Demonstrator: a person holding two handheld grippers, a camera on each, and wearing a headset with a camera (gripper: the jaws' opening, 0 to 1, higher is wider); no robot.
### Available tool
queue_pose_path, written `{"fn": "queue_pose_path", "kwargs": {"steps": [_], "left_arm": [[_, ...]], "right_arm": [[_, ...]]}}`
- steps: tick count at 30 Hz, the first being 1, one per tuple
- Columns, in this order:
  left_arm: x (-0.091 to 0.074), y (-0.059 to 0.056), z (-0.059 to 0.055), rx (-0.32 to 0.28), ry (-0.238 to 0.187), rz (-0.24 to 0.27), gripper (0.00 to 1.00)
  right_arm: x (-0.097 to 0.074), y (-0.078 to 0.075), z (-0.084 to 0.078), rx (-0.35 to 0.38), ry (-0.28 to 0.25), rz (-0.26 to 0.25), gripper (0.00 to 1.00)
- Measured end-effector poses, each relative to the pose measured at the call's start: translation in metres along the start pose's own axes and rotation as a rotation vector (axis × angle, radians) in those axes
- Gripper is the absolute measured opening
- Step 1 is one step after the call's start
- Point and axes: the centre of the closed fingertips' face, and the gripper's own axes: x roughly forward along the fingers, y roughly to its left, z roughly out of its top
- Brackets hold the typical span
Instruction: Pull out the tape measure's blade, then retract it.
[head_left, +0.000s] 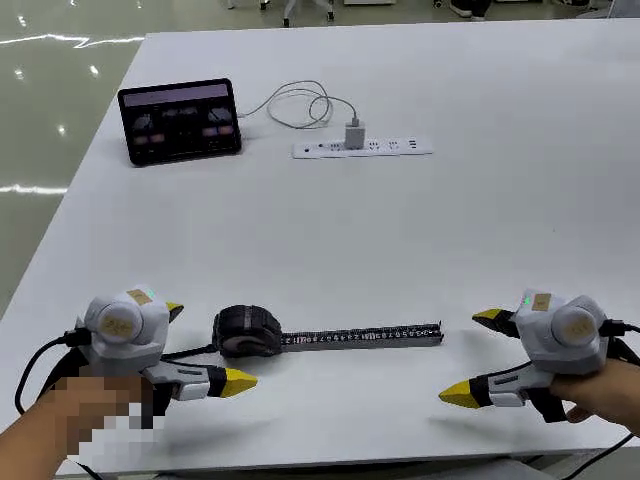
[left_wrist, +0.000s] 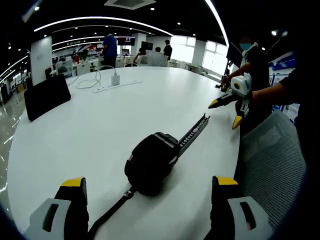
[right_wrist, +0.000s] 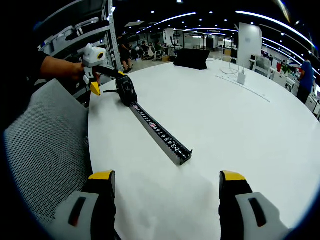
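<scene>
In the head view, the left gripper (head_left: 210, 343) at lower left and the right gripper (head_left: 470, 355) at lower right both stand with jaws wide apart and hold nothing. Between them, at lower centre, the tape measure (head_left: 247, 331) lies on the table (head_left: 400, 230) with its blade (head_left: 360, 337) extended. Pull-out appears complete; retraction remains. The tablet (head_left: 180, 120) stands at upper left.

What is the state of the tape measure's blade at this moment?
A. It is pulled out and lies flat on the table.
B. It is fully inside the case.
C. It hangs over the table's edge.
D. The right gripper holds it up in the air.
A: the blade stretches out from the case flat along the table, and the open right gripper is apart from its tip.
</scene>
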Motion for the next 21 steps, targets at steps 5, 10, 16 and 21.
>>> {"fn": "queue_pose_path", "kwargs": {"steps": [5,10,16,21], "left_arm": [[-0.008,-0.003,-0.007,-0.021,-0.026,0.016,1.00],[-0.016,-0.002,-0.009,-0.020,-0.051,0.043,1.00],[-0.022,-0.001,-0.009,-0.042,-0.069,0.045,1.00],[-0.031,-0.001,-0.009,-0.034,-0.070,0.063,1.00]], "right_arm": [[-0.012,-0.004,-0.004,-0.013,-0.009,-0.030,0.83],[-0.026,-0.013,-0.010,0.014,-0.026,-0.096,0.94],[-0.042,-0.014,-0.020,0.064,-0.066,-0.114,1.00],[-0.055,-0.006,-0.027,0.073,-0.070,-0.113,1.00]]}}
